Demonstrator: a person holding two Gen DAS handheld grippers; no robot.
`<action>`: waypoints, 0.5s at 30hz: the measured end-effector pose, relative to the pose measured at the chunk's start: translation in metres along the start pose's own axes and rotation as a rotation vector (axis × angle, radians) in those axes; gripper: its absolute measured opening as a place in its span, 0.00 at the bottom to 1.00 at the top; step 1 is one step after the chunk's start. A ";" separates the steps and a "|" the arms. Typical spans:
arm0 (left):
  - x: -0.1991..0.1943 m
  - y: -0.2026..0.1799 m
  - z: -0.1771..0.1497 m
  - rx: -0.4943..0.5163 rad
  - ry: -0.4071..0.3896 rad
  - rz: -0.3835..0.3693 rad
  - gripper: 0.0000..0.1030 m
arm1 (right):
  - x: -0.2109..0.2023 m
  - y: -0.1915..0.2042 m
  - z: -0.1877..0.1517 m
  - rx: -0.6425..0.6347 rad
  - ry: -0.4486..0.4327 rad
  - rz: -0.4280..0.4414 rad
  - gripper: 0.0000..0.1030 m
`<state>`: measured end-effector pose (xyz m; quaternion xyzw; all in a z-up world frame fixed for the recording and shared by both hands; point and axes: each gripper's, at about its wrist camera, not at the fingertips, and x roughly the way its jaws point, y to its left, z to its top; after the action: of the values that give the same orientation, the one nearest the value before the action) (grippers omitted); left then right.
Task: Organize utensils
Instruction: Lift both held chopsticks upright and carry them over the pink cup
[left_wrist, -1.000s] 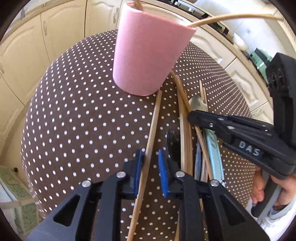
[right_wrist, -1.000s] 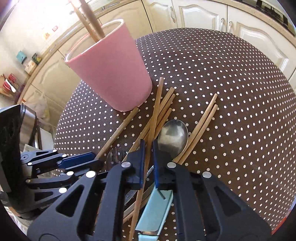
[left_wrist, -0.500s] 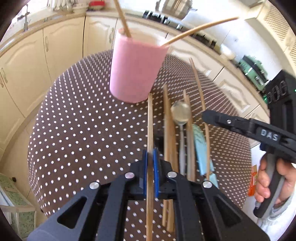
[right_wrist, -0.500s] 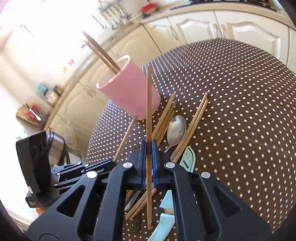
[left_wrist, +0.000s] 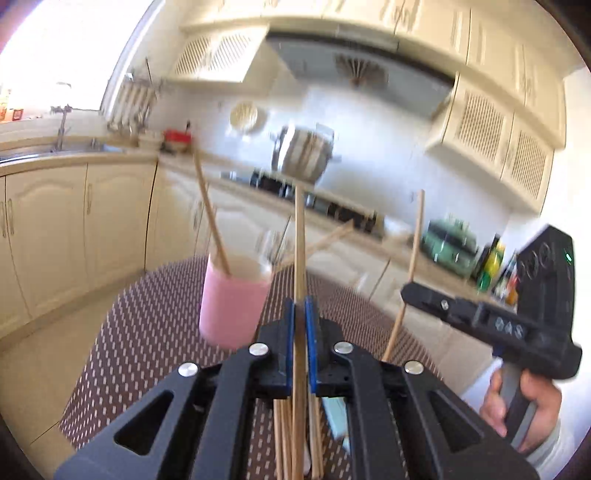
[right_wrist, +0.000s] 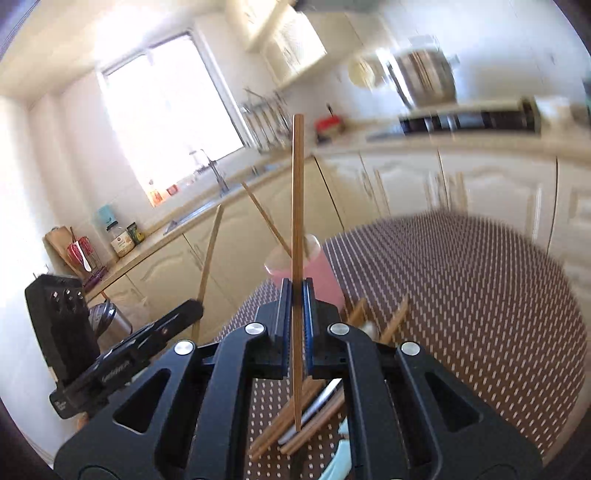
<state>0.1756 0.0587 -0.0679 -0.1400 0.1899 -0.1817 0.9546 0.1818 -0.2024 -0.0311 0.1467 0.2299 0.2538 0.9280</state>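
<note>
Kitchen counters ring the dotted table (left_wrist: 147, 332); pink cup (left_wrist: 232, 306) stands mid-table.

A: What do the tools look like?
B: The left tool (left_wrist: 299, 325) and right tool (right_wrist: 295, 306) are black plastic with blue pads (left_wrist: 310, 343) and silver screws (left_wrist: 258, 348).
A: Clothing?
B: A grey sleeve (left_wrist: 550, 448) at the hand (left_wrist: 524, 406).

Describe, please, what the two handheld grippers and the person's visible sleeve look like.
Both the left gripper and the right gripper are matte black plastic with blue pads and round silver screws. The right one's body carries raised lettering and a green light. The sleeve is light grey.
</note>
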 end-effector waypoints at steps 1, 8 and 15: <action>0.002 -0.001 0.005 -0.003 -0.032 0.001 0.06 | -0.001 0.007 0.004 -0.037 -0.019 -0.003 0.06; 0.018 -0.013 0.035 0.004 -0.225 0.023 0.06 | 0.033 0.038 0.027 -0.149 -0.070 -0.011 0.06; 0.044 -0.007 0.073 0.014 -0.397 0.058 0.06 | 0.071 0.051 0.057 -0.189 -0.135 -0.011 0.06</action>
<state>0.2417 0.0495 -0.0144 -0.1608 0.0008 -0.1245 0.9791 0.2443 -0.1311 0.0118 0.0740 0.1429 0.2587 0.9525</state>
